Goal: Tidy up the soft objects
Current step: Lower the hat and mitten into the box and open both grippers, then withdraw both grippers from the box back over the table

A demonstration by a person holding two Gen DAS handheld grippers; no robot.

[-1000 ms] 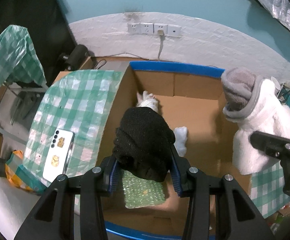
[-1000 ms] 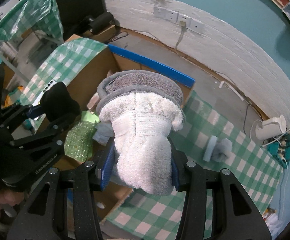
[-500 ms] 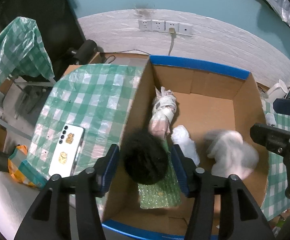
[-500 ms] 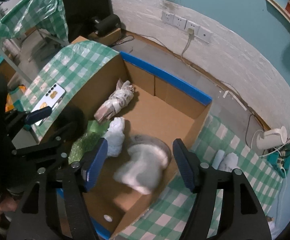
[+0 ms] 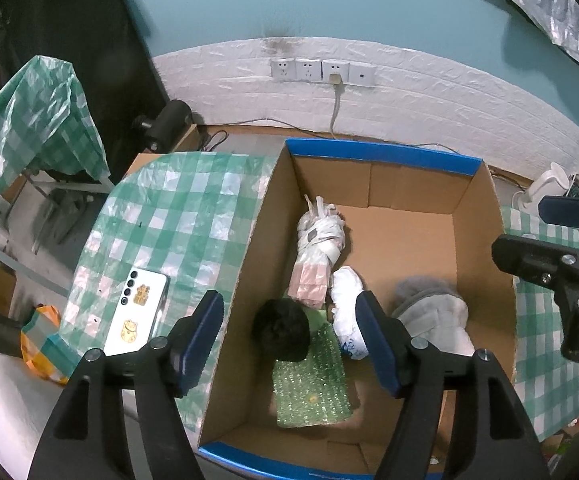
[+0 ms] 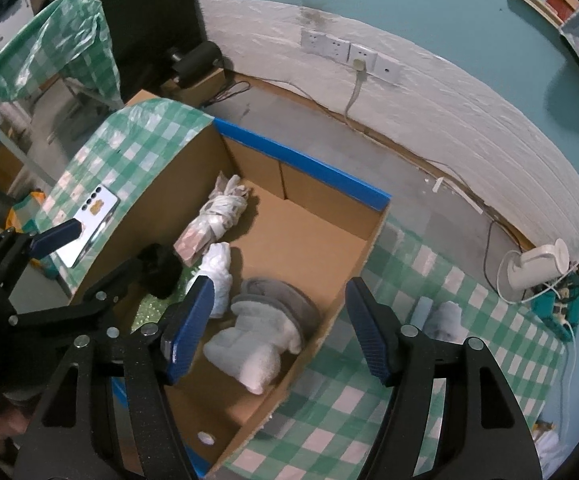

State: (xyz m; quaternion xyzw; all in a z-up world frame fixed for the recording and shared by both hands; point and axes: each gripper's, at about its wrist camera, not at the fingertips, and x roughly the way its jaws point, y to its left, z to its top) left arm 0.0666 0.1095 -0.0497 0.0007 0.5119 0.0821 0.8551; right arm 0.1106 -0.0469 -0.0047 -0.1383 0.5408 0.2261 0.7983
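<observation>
Both grippers hang spread and empty over the cardboard box (image 5: 473,216). In the left wrist view the black knit hat (image 5: 282,330) lies on the box floor between the left gripper (image 5: 291,336) pads. In the right wrist view the white fleece slipper (image 6: 263,330) lies on the floor at 9 o'clock of the right gripper (image 6: 277,328) midpoint, just beside its left pad.

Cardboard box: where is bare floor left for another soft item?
The cardboard box has bare floor at the far right, between the tied bag bundle and the right wall. Crowded near side: black hat, bubble wrap, white bag, fleece slipper.
</observation>
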